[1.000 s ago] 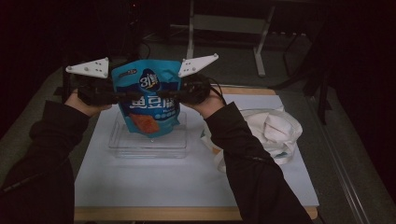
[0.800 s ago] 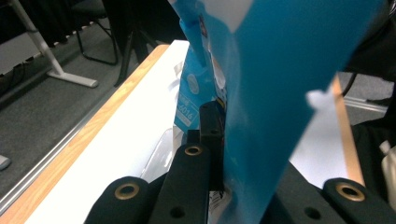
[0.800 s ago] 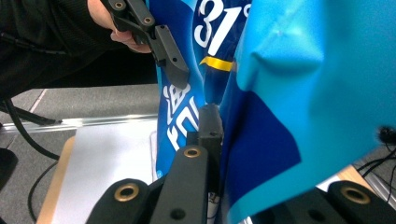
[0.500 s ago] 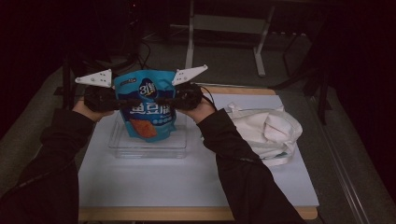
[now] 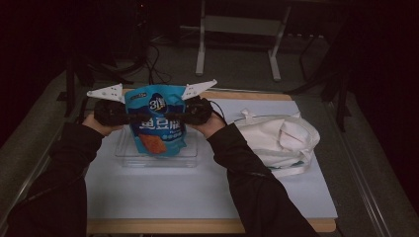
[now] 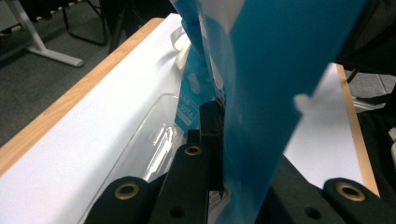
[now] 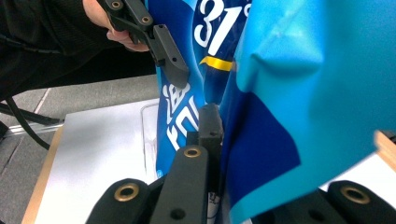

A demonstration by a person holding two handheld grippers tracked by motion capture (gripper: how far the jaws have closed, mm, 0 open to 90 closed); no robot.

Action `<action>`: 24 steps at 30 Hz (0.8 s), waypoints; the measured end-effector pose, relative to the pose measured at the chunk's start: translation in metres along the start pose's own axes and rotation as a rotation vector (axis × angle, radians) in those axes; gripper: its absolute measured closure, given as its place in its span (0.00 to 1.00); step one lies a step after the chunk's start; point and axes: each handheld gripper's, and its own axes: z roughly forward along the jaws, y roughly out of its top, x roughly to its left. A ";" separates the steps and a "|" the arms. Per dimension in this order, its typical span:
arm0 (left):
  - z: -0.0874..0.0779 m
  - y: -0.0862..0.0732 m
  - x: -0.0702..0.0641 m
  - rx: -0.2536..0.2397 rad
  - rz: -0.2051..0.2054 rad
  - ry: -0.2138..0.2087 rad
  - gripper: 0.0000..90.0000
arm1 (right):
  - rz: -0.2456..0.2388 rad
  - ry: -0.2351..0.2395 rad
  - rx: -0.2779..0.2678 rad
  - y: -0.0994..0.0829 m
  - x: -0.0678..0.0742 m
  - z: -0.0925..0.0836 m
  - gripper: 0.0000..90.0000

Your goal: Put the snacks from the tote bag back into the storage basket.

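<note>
Two hand-held grippers, left (image 5: pixel 129 117) and right (image 5: pixel 182 116), clamp blue snack bag (image 5: pixel 157 126) sides; bag upright, long axis vertical, above clear tray (image 5: pixel 192 159).

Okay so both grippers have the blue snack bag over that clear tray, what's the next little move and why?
Probably lower it a bit further, then let go. The left gripper and right gripper clamp the blue snack bag by its side edges, upright, its bottom at the clear tray, whether touching is unclear.
</note>
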 end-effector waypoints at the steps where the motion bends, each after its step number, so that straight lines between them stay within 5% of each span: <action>1: 0.001 -0.001 -0.001 0.002 0.001 0.003 1.00 | 0.006 -0.001 0.000 -0.002 0.000 0.001 0.98; 24: 0.011 -0.023 -0.007 0.026 -0.009 -0.001 1.00 | 0.030 -0.005 -0.005 -0.027 0.007 0.012 0.98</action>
